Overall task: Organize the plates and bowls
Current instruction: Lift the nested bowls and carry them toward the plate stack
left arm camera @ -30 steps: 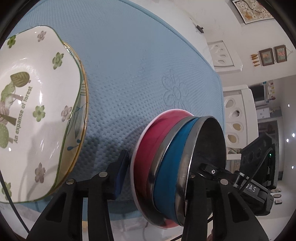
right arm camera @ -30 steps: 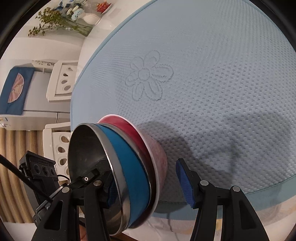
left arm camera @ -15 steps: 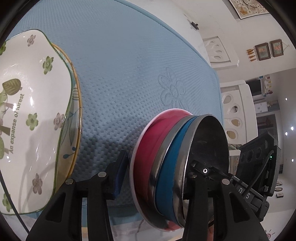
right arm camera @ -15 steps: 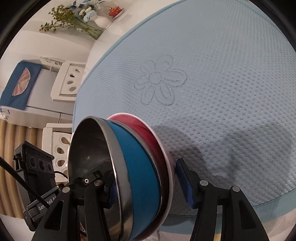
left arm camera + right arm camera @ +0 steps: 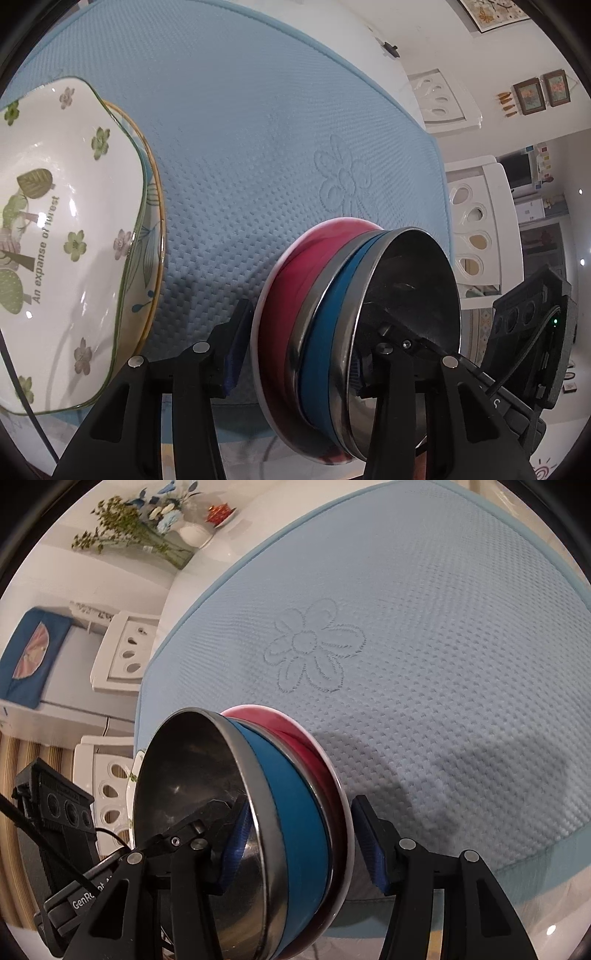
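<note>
A nested stack of bowls, a steel-lined blue bowl (image 5: 321, 325) inside a red bowl (image 5: 291, 280), is held tipped on its side above the front edge of a light blue mat (image 5: 240, 140). My left gripper (image 5: 299, 354) straddles its rim, one finger outside the red bowl, one inside the steel bowl. My right gripper (image 5: 295, 842) straddles the same stack (image 5: 295, 812) from the other side. A white floral plate (image 5: 55, 236) lies on a gold-rimmed plate (image 5: 153, 258) at the mat's left.
White chairs with oval cut-outs (image 5: 476, 229) stand beyond the mat's right edge. A vase of flowers (image 5: 147, 535) stands on the white table behind the mat. An embroidered flower (image 5: 314, 646) marks the mat's middle.
The bowl stack and both grippers have lifted slightly and drawn toward the mat's front edge. The right gripper's fingers have closed nearer the stack's rim. The plates have not moved.
</note>
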`<state>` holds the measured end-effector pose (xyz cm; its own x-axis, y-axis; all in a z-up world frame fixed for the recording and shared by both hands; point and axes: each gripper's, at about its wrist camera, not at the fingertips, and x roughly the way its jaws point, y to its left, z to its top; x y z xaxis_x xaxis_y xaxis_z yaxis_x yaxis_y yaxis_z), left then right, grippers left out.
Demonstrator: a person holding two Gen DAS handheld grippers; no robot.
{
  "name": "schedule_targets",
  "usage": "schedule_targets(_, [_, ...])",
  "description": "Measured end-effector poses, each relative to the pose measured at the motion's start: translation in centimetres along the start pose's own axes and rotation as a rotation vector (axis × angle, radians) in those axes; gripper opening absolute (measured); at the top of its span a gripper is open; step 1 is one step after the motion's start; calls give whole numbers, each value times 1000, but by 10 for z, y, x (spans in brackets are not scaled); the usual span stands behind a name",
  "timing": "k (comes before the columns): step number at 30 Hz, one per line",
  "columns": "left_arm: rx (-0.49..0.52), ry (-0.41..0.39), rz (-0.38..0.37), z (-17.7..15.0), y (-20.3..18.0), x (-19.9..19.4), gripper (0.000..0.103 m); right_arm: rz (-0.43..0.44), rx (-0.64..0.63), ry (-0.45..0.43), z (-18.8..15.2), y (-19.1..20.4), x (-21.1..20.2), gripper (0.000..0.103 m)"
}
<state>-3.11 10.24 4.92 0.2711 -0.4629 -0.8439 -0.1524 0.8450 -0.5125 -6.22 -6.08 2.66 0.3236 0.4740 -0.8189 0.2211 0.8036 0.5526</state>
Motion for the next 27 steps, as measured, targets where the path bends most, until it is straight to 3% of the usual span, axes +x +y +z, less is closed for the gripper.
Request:
schedule_targets(16, [83, -141, -105, 11, -40, -72, 41, -64, 45, -166, 6, 50, -75, 54])
schedule_targets(27, [-75, -355, -24, 8, -38, -170, 41, -2, -134, -121, 15, 138, -104, 54])
